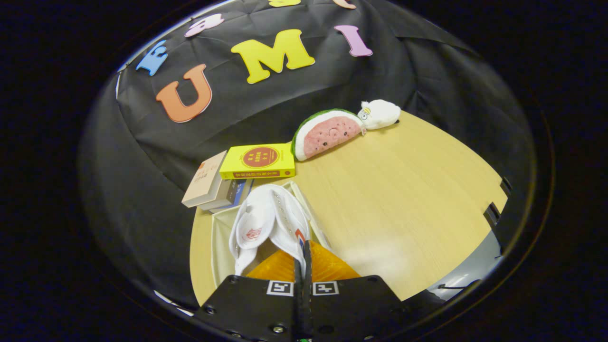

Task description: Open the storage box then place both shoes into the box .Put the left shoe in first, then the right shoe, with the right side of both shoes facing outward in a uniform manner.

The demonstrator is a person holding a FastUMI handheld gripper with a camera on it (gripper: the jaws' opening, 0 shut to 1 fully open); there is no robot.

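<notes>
My gripper [302, 248] is shut on a white shoe [266, 216], its fingers pinched together on the shoe's right side edge near a small red and blue tab. The shoe's opening faces me, and its tongue with a red logo sits left of the fingers. The shoe hangs over the pale storage box [218, 237], whose rim shows to the shoe's left and right. An orange translucent panel [332, 267], probably the box's lid or door, lies just under the fingers. The shoe hides the inside of the box.
Beyond the box, a yellow book [259, 161] lies on a stack of books [206, 185]. A watermelon plush [327, 133] and a white plush toy [380, 114] rest by the cloth wall. The wooden table [408, 199] stretches right to its edge, where black clips [493, 214] sit.
</notes>
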